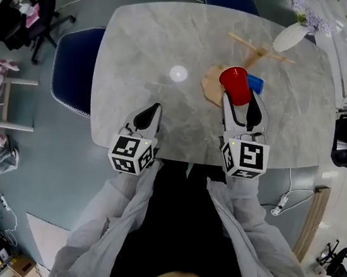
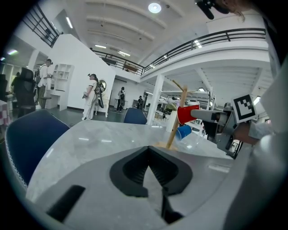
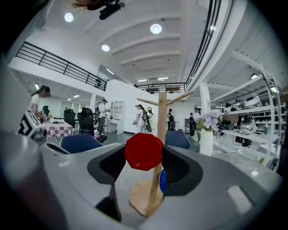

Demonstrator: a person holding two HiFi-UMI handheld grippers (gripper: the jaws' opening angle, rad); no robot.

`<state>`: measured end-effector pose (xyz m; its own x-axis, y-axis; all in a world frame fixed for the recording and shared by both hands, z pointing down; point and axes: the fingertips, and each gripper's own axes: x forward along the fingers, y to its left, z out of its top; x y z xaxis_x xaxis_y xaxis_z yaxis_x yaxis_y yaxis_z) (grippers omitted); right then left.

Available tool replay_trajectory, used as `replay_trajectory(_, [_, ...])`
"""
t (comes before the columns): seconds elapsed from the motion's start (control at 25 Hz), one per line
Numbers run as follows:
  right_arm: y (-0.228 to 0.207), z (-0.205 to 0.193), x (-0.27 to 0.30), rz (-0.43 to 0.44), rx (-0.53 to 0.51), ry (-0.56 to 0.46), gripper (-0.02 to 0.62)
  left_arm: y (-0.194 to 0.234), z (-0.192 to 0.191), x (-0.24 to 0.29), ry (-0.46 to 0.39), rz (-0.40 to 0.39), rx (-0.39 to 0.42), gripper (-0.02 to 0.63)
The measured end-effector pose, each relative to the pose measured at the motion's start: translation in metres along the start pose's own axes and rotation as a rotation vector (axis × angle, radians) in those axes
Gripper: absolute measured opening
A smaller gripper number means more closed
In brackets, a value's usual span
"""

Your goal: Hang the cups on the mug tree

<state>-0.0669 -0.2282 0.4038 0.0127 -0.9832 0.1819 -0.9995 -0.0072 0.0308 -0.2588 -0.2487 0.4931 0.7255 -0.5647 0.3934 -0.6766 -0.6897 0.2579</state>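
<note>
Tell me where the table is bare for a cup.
The left half of the table is bare, from the left gripper to the far edge. Crowded: mug tree, blue cup, vase and the right gripper with its red cup at right.

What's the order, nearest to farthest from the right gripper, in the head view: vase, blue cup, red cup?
1. Red cup: held between the jaws of the right gripper.
2. Blue cup: just beyond, slightly to the right of it.
3. Vase: farthest, up and to the right in view.
</note>
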Motion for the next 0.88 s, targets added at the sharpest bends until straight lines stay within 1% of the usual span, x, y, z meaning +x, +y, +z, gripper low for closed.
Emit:
replay_trajectory(0.16, [0.005, 0.000, 0.002, 0.007, 0.015, -0.005, 0.256, 0.003, -0.002, 0.000, 0.009, -0.007, -0.003, 0.006])
replay_trajectory(0.2, [0.006, 0.001, 0.003, 0.011, 0.019, -0.006, 0.266, 0.003, -0.002, 0.000, 0.009, -0.011, -0.003, 0.006])
replay_trajectory(0.28, [0.009, -0.001, 0.004, 0.025, 0.031, -0.005, 0.293, 0.002, 0.000, 0.003, 0.005, -0.014, 0.002, 0.006])
replay_trajectory(0.4, [0.010, -0.006, 0.000, 0.056, 0.061, 0.005, 0.376, -0.002, 0.000, 0.005, 0.003, -0.009, 0.007, 0.006])
replay_trajectory(0.52, [0.004, -0.008, -0.005, 0.078, 0.079, 0.007, 0.427, -0.011, 0.006, 0.008, -0.013, -0.004, 0.011, 0.006])
replay_trajectory(0.64, [-0.003, -0.006, -0.014, 0.097, 0.093, -0.008, 0.462, -0.025, 0.010, 0.006, -0.026, 0.000, 0.016, 0.006])
replay_trajectory(0.88, [-0.019, 0.005, -0.046, 0.167, 0.132, -0.021, 0.476, -0.063, 0.022, -0.002, -0.078, 0.011, 0.024, 0.006])
